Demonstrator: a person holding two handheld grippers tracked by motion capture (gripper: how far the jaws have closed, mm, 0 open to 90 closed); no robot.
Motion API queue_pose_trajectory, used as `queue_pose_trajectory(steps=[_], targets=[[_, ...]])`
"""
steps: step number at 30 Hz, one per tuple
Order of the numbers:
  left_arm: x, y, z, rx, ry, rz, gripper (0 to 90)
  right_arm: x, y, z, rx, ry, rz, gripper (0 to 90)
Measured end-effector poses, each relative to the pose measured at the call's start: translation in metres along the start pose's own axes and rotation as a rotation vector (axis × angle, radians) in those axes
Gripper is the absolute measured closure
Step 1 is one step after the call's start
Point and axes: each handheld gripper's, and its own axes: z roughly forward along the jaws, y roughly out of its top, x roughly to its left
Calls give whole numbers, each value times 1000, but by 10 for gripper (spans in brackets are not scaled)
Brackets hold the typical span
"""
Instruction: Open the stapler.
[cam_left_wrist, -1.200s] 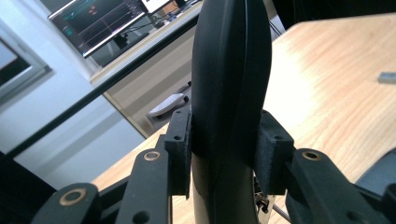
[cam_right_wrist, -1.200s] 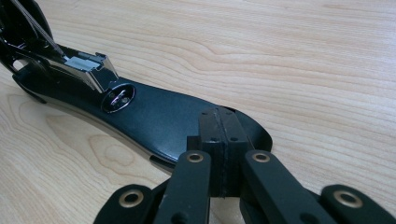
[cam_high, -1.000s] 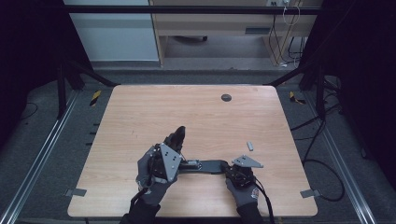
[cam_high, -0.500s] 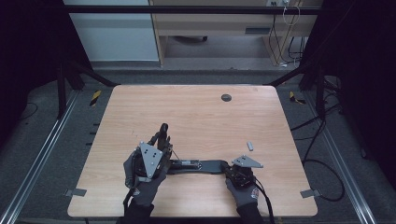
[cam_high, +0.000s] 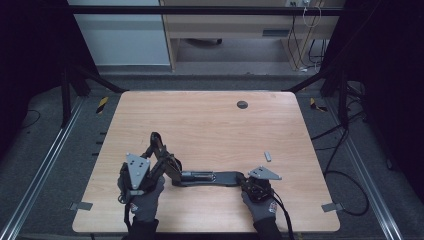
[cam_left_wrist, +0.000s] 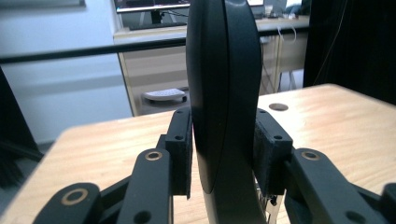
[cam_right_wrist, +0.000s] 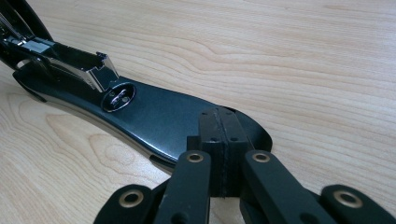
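A black stapler lies opened out on the wooden table (cam_high: 215, 125). Its base (cam_high: 215, 177) lies flat, and its metal staple channel (cam_right_wrist: 74, 58) and round anvil (cam_right_wrist: 119, 97) are exposed. The black top cover (cam_high: 159, 145) is swung up and back at the left end. My left gripper (cam_high: 161, 157) is shut on that cover (cam_left_wrist: 224, 93), with a pad on each side of it (cam_left_wrist: 224, 149). My right gripper (cam_high: 245, 180) is shut, its pads together with nothing between them (cam_right_wrist: 219, 126). Its tip rests on the right end of the base (cam_right_wrist: 159, 116).
A small grey metal piece (cam_high: 268, 156) lies on the table to the right of the stapler. A round cable hole (cam_high: 242, 104) sits near the far edge. Black frame legs, rails and cables surround the table.
My left gripper has carried the stapler's cover to the left, swinging it farther away from the base. The right gripper and the base have stayed where they were.
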Motion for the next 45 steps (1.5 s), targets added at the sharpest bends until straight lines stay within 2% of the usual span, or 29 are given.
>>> queue_pose_trajectory(steps=[5, 8, 14, 21, 29, 34, 37, 41, 45], targets=[[21, -9, -3, -12, -8, -124, 627, 0, 0, 0, 0, -1, -1, 900], [31, -15, -4, -16, -12, -182, 628, 0, 0, 0, 0, 0, -3, 900], [45, -24, -6, -20, -12, -268, 629, 0, 0, 0, 0, 1, -2, 900], [54, -32, -7, -28, -19, -337, 629, 0, 0, 0, 0, 1, -1, 900], [54, -33, -7, -34, -19, -339, 628, 0, 0, 0, 0, 2, -2, 900], [54, -29, -8, -20, -1, -281, 608, 0, 0, 0, 0, 2, 0, 900], [56, -26, -11, -17, 21, -271, 543, 0, 0, 0, 0, 6, 5, 900], [61, -19, -16, -5, 14, -286, 429, 0, 0, 0, 1, 8, 8, 900], [63, -9, -15, 16, 4, -259, 345, -1, 0, 0, 1, 9, 8, 900]])
